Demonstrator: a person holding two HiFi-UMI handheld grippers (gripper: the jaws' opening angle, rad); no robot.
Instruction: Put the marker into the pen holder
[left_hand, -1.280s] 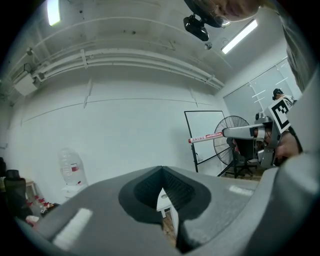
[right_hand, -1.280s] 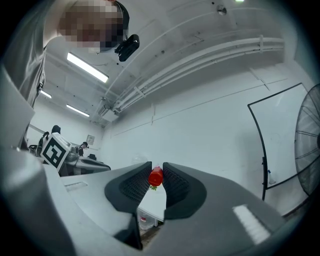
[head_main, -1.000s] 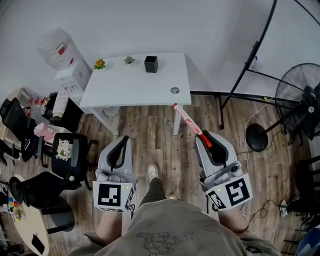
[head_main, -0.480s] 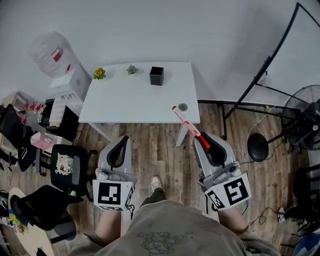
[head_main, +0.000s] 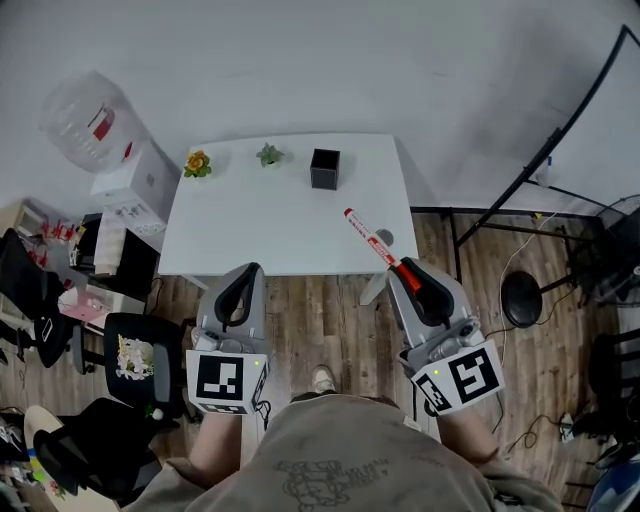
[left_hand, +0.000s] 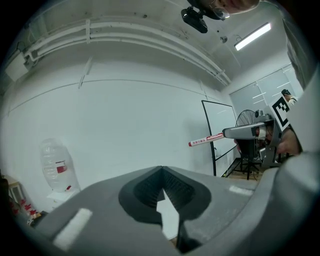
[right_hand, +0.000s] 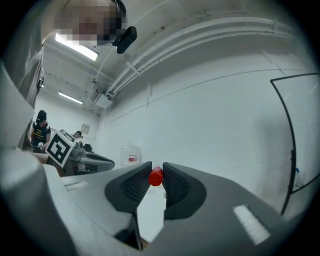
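Right gripper (head_main: 404, 272) jaws clamped on red-capped marker (head_main: 368, 235) — its tip over the white bench (head_main: 260, 215), black pen holder (head_main: 325, 168) beyond, left gripper (head_main: 248, 272) jaws together, empty.

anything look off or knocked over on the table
Nothing stands out. The pen holder stands upright on the white table, nothing is spilled, and the marker sits gripped by its red end in the right gripper.

Grey left hand-held gripper (head_main: 249, 269), right hand-held gripper (head_main: 404, 272); marker cubes (head_main: 226, 384); olive shirt (head_main: 350, 470).
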